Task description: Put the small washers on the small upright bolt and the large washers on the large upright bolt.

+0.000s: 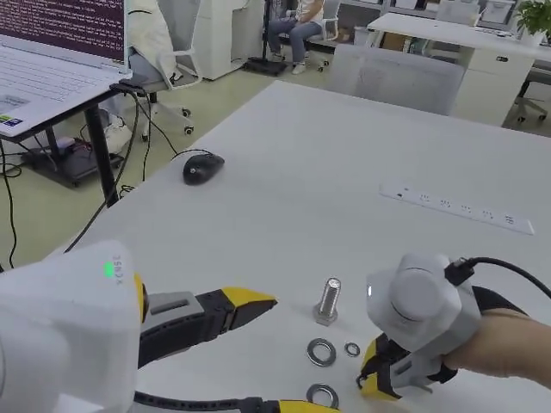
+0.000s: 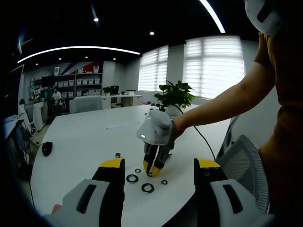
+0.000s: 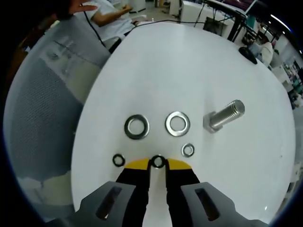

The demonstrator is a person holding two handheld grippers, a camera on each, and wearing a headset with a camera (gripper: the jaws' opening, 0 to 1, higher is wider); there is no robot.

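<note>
One steel bolt (image 1: 328, 300) stands upright on the white table (image 1: 344, 172). Two large washers (image 1: 321, 351) (image 1: 323, 396) and a small washer (image 1: 352, 348) lie flat just in front of it. In the right gripper view the bolt (image 3: 225, 115) is on the right, with two large washers (image 3: 137, 126) (image 3: 177, 123), a small one (image 3: 188, 150) and a dark small one (image 3: 119, 160) nearby. My right gripper (image 3: 158, 165) points down at the table, its tips shut on another small washer (image 3: 153, 162). My left gripper (image 1: 284, 353) hovers open, low at the left.
A black mouse (image 1: 202, 168) lies at the far left of the table and a white power strip (image 1: 456, 209) at the far right. A grey chair (image 1: 396, 77) stands behind the table. A laptop (image 1: 52, 52) sits on a side desk to the left.
</note>
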